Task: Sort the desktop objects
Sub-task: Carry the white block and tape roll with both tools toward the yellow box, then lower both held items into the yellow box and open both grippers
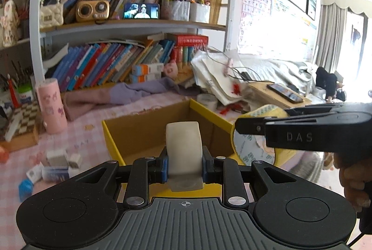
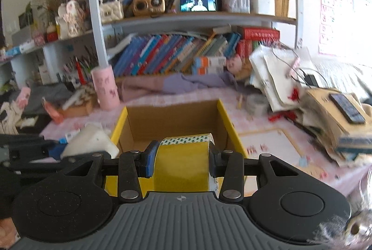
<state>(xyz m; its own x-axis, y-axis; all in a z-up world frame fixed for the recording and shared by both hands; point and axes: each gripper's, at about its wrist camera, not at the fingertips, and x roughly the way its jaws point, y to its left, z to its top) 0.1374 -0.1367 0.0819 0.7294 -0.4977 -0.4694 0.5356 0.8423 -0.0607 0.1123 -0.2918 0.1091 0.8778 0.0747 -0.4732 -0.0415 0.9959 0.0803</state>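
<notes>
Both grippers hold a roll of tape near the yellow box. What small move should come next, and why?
Probably carry both a little further over the open box, then release. The left gripper is shut on the white tape roll, the right gripper on the yellow tape roll, both at the box's near edge.

Two close tong-mounted fisheyes, side by side, both toward yellow box [image 1: 148, 131] [image 2: 176, 119], bookshelf [image 1: 130, 24] [image 2: 193, 17].

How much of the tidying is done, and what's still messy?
Nothing shows inside the yellow cardboard box yet. The left gripper holds a white roll of tape; the right gripper holds a yellow roll of tape, both in front of the box. Small packets and another tape roll remain on the pink tablecloth.
</notes>
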